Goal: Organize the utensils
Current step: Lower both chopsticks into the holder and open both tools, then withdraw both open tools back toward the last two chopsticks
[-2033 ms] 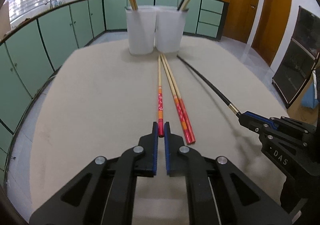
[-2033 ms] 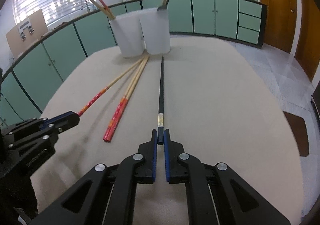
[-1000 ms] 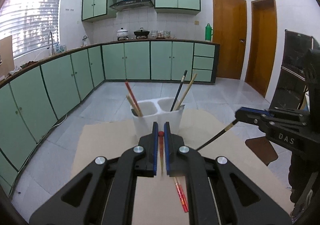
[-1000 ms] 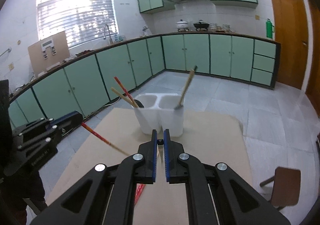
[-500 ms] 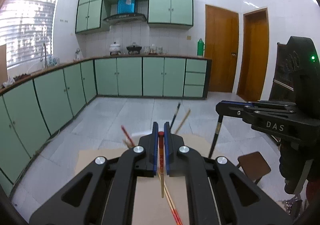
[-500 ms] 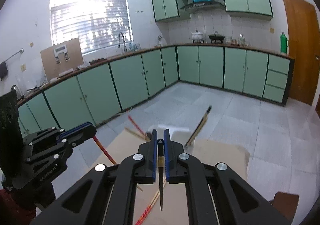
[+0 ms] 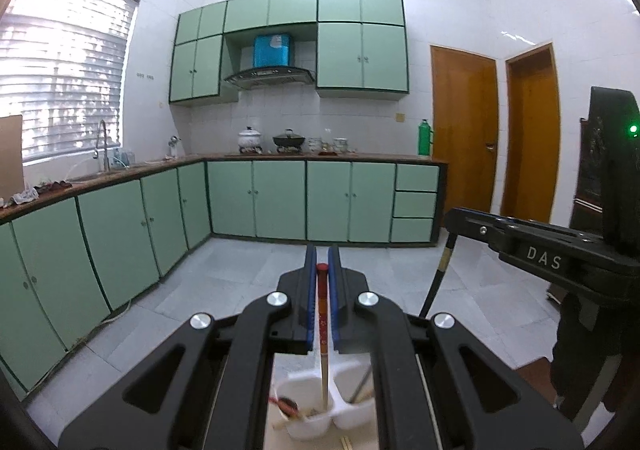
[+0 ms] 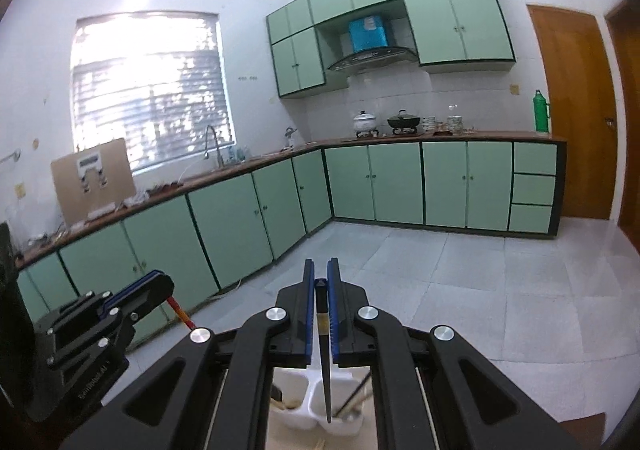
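Left wrist: fingers point(image 7: 311, 302) clamp red chopstick point(image 7: 322, 314); right's point(image 8: 334, 302) clamp black chopstick point(image 8: 322, 346).

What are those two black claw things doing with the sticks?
A person is sorting chopsticks into a white two-cup holder. The left gripper is clamped on a red-topped chopstick, hanging tip-down over the holder's left cup, which already has chopsticks in it. The right gripper is clamped on a black chopstick, pointing down at the right cup. Neither has been let go yet.
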